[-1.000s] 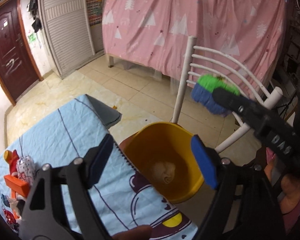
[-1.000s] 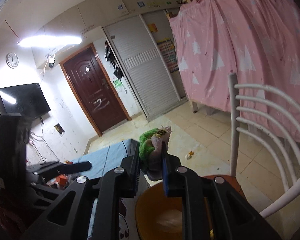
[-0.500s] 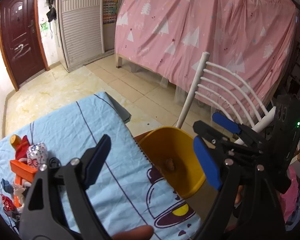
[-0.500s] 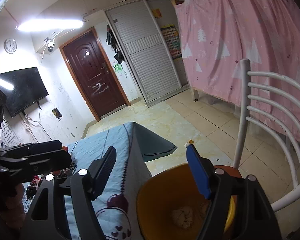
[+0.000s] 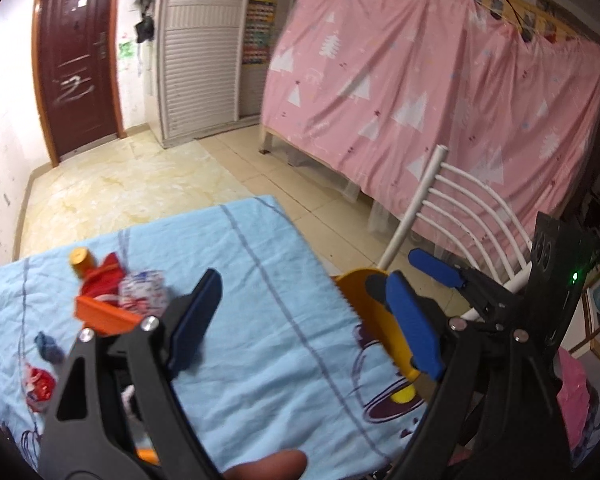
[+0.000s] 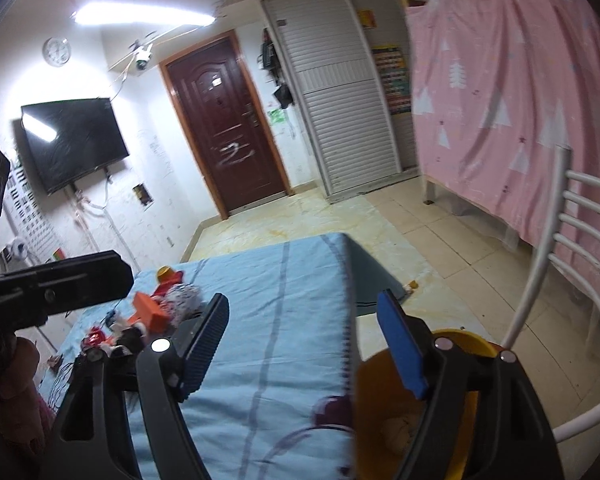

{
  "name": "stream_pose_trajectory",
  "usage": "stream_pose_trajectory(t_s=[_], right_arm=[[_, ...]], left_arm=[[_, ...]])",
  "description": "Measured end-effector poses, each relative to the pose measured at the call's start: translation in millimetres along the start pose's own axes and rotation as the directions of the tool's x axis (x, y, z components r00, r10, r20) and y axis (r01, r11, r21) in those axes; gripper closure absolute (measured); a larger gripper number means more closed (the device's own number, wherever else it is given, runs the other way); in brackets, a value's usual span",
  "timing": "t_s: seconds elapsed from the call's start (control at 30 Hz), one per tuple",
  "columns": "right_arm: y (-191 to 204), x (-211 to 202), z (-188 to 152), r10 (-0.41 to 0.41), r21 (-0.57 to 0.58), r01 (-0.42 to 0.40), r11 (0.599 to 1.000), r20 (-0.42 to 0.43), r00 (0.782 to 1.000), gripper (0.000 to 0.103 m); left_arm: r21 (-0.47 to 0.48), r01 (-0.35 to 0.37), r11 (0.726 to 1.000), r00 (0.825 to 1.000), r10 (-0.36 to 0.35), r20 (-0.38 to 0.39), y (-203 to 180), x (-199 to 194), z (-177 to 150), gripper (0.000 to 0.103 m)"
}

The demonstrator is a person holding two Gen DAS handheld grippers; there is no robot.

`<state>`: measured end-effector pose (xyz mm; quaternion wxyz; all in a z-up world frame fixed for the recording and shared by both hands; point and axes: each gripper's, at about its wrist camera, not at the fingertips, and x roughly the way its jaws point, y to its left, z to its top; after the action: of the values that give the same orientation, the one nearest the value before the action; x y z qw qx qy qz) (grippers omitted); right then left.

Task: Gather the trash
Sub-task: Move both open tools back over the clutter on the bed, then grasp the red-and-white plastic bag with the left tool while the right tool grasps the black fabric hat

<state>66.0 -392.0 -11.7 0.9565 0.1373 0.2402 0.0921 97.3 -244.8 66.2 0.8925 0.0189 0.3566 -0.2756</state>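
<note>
Two grippers hung over a desk point(image 5: 260, 280) spread with a pale blue sheet. The left gripper point(image 5: 304, 320) had its fingers point(image 5: 414, 330) set wide, with nothing between them but the sheet below. The right gripper point(image 6: 304, 344) also stood wide and empty; its jaws had just been opening, and no item lay between its fingers point(image 6: 400, 350).

Trash bin: a yellow bin point(image 6: 380, 412) stood off the desk's edge, at about four o'clock in the right wrist view, with a pale crumpled wad point(image 6: 396, 432) visible inside. In the left wrist view the same bin point(image 5: 360, 292) showed at three o'clock, partly behind the blue finger pad, and the right gripper point(image 5: 440, 274) appeared beyond it.

Trash on the desk: a cluster lay toward nine o'clock in the left wrist view. It comprised an orange box point(image 5: 104, 314), a red wrapper point(image 5: 102, 280), a small yellow-capped item point(image 5: 79, 258), a crumpled white printed packet point(image 5: 142, 290), a dark blue scrap point(image 5: 49, 346) and a red-and-white wrapper point(image 5: 40, 386). The box and the packet touched; the remaining pieces lay near them. All of the cluster sat well apart from the bin.

Surroundings: a white slatted chair point(image 5: 460, 216) stood just beside the bin, before a pink curtain point(image 5: 420, 92) printed with white trees. A dark red door point(image 6: 224, 120) and a wall-mounted television point(image 6: 72, 140) occupied the far wall.
</note>
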Motion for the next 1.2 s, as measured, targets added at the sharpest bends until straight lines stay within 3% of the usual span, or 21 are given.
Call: stream_pose_trajectory(t_s=[0.37,0.77,1.0,1.2], right_arm=[[87,28,-4,0.087,-0.111,-0.095,0.989,-0.077,0.993,0.033],[154,61,-25,0.177,-0.175,-0.212,0.962,-0.195,0.965,0.033],[185,81,-46,0.210,-0.212,-0.276,0.938,-0.287,0.935,0.033],[194,99,-57,0.182,-0.230,-0.265,0.937,-0.326,0.928,0.033]], left_arm=[[-0.105,-0.090,0.990,0.995,0.095,0.043,78,-43,-20,0.019],[-0.200,-0.235,0.951,0.967,0.249,0.047,159,-78,-44,0.018],[-0.273,-0.340,0.900,0.938,0.345,-0.031,219,-77,-67,0.018],[-0.300,-0.387,0.872,0.922,0.369,-0.118,253,-63,-93,0.018]])
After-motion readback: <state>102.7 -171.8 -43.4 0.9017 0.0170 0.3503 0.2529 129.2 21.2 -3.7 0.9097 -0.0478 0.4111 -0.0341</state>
